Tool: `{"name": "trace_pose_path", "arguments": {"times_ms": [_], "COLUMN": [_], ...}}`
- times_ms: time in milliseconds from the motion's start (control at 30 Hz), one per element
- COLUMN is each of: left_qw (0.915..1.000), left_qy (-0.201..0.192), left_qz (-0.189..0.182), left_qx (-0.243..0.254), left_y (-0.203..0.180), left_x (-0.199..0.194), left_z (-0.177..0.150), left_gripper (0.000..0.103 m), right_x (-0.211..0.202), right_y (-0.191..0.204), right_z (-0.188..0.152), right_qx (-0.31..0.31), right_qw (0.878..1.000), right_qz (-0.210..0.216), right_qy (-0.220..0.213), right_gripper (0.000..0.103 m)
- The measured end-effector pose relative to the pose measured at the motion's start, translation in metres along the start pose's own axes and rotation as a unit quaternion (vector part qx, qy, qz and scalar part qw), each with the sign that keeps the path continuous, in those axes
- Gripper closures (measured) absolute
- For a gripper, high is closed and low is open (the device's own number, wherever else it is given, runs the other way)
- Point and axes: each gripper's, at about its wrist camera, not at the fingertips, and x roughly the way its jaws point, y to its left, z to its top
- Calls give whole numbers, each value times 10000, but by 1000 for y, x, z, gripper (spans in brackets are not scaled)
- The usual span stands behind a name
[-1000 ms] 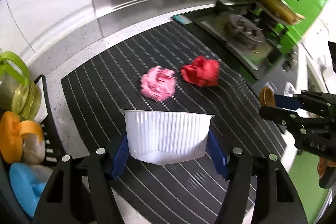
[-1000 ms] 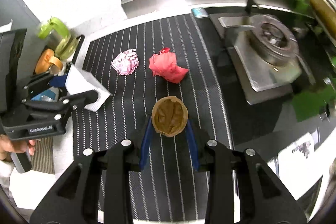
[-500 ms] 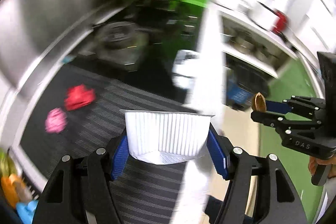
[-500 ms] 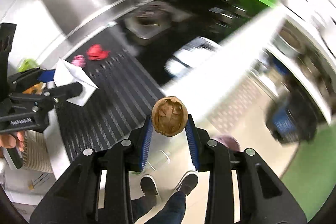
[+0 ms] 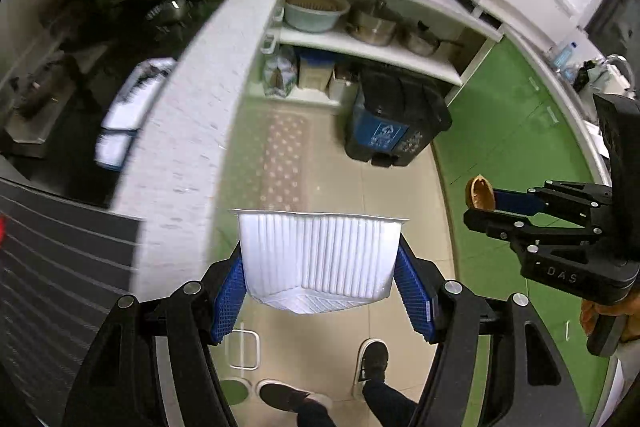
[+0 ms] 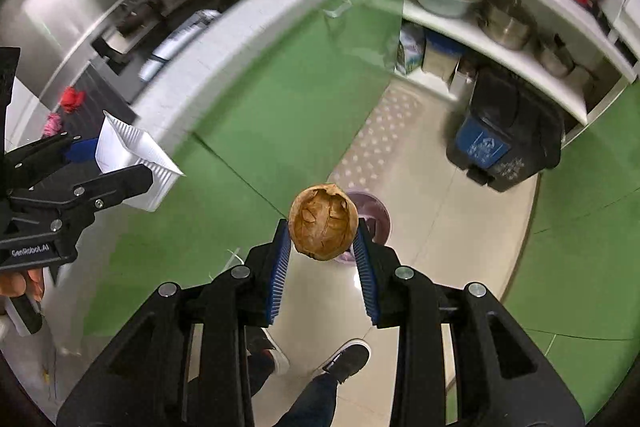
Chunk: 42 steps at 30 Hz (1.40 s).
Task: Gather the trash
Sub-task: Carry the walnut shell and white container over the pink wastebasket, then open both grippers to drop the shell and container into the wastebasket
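Observation:
My left gripper (image 5: pixel 320 283) is shut on a white ribbed plastic cup (image 5: pixel 320 259) and holds it in the air over the kitchen floor. My right gripper (image 6: pixel 323 247) is shut on a brown walnut shell (image 6: pixel 323 221). The shell also shows in the left wrist view (image 5: pixel 480 193), right of the cup. The cup also shows in the right wrist view (image 6: pixel 132 163), at the left. A black and blue pedal trash bin (image 5: pixel 394 123) stands on the floor under the shelves; it also shows in the right wrist view (image 6: pixel 506 135). A red paper ball (image 6: pixel 71 98) and a pink paper ball (image 6: pixel 51 125) lie on the striped mat.
The white counter edge (image 5: pixel 188 155) curves along the left. Open shelves (image 5: pixel 372 39) hold bowls and pots. A small purple bucket (image 6: pixel 374 217) stands on the floor behind the shell. The person's shoes (image 5: pixel 370 361) are below. Green cabinet fronts (image 6: pixel 288 99) line the sides.
Both grippers swung away from the striped mat and the counter, out over the floor, still holding the cup and the shell. The trash bin came into view.

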Motion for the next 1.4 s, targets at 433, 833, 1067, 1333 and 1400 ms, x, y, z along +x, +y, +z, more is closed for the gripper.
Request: {"name": "trace_pose_path", "arguments": {"times_ms": [433, 833, 1067, 1333, 1400], "left_qw": [9975, 9986, 9987, 9983, 9981], "left_qy": [278, 350, 437, 579, 612], "left_qz": [338, 199, 161, 85, 72], "left_qx": [-562, -337, -211, -72, -27], "left_y": [5, 17, 14, 2, -2], "left_x": [125, 195, 212, 232, 238], "left_z": [-5, -13, -8, -3, -1], "left_gripper": [38, 38, 38, 38, 38], "right_x": [143, 232, 236, 222, 216], "right_y": [-65, -83, -101, -127, -130], "right_z": [-1, -9, -7, -10, -11], "right_qx": [-373, -353, -25, 336, 379], "right_qw": [9972, 9970, 9987, 9981, 9980], "right_qz": [423, 421, 260, -102, -132], "right_qy": [495, 545, 448, 513, 491], "right_gripper": [71, 50, 10, 4, 4]}}
